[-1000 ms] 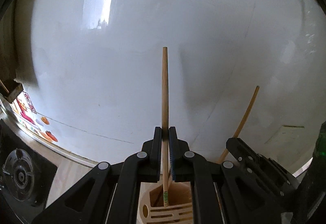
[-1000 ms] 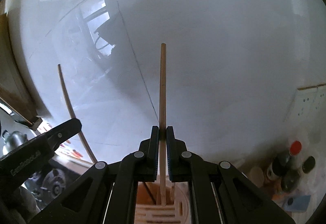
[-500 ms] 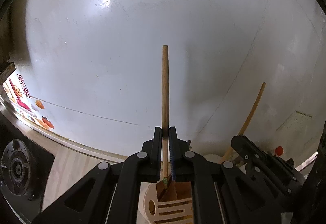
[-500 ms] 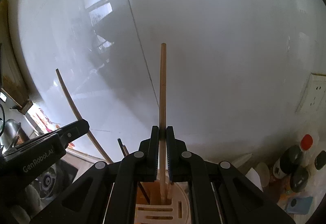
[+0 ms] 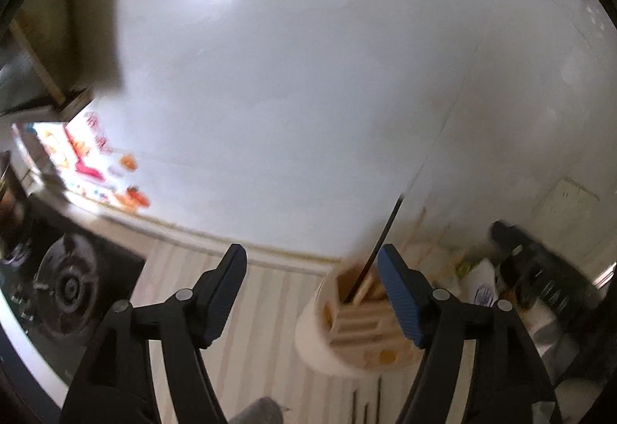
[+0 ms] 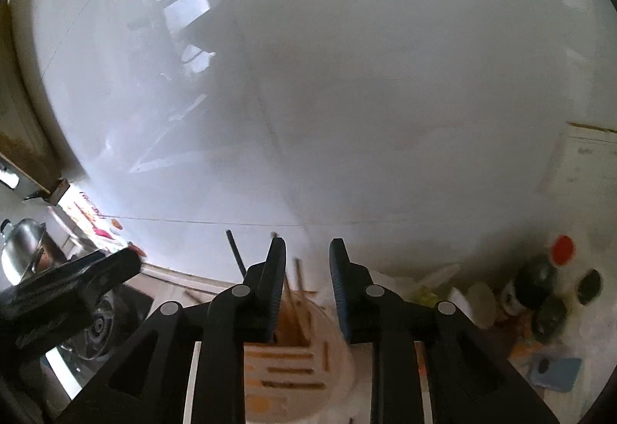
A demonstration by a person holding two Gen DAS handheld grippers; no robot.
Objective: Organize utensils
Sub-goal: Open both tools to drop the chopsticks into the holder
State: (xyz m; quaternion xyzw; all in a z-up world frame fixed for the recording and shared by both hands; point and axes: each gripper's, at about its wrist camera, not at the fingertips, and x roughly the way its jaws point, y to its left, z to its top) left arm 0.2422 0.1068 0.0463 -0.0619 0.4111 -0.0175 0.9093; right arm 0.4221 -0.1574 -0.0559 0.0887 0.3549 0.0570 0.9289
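Observation:
A pale round utensil holder (image 5: 347, 331) with a slotted top stands on the striped counter; it also shows in the right wrist view (image 6: 300, 366). A dark thin stick (image 5: 380, 250) and wooden chopsticks (image 6: 299, 281) stand in its opening. My left gripper (image 5: 312, 293) is open and empty, left of and above the holder. My right gripper (image 6: 306, 289) is open and empty, just above the holder's opening. The other gripper's black body shows at the left of the right wrist view (image 6: 65, 293).
A black gas stove (image 5: 65, 281) sits at the left, with a steel pot (image 6: 23, 250) on it. Bottles and jars (image 6: 540, 289) crowd the right. A white tiled wall (image 5: 308, 76) stands close behind. Dark thin sticks (image 5: 366, 397) lie on the counter by the holder.
Both grippers have opened and let go of their wooden chopsticks, which now stand in the holder. The left gripper has swung left and the view has tilted down.

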